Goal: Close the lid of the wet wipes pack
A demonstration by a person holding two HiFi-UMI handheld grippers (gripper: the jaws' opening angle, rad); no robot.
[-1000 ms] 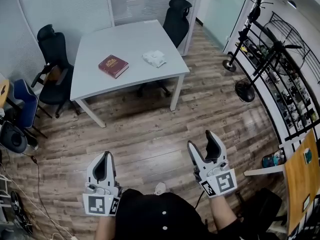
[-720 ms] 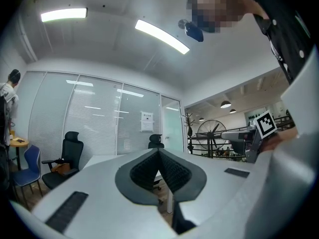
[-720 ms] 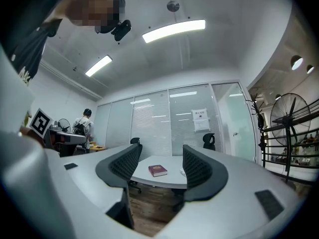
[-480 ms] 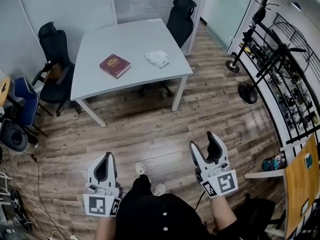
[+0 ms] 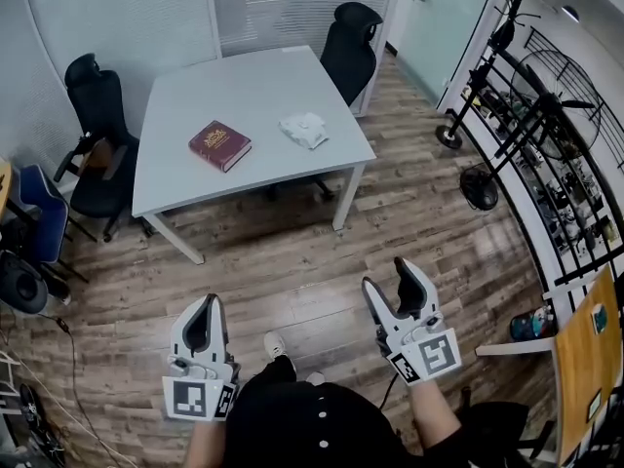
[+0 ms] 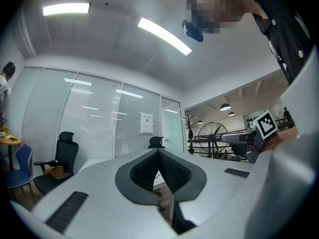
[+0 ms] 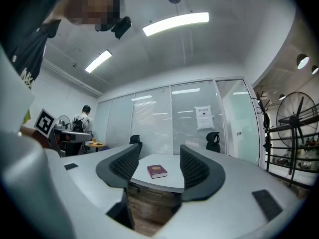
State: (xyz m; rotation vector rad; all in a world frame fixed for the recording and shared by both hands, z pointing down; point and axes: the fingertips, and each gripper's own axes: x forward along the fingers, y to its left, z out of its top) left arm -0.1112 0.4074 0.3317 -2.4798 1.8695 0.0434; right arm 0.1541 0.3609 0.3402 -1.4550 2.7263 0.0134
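Note:
The wet wipes pack is a white, crumpled-looking packet on the far right part of the grey table. I cannot tell how its lid stands from here. A dark red book lies to its left, and it also shows between the right jaws as the red book. Both grippers hang low over the wooden floor, well short of the table. My left gripper has its jaws pressed together, and the left gripper holds nothing. My right gripper stands open and empty, as the right gripper shows.
Black office chairs stand left of the table, and another chair behind it. A floor fan, a coat stand and wire shelving line the right side. A wooden tabletop sits at the lower right. Someone stands far off.
The head view has shifted a little, so the table sits slightly lower and to the left. The right gripper has edged up and left. The person's feet have moved. Neither gripper's jaws changed.

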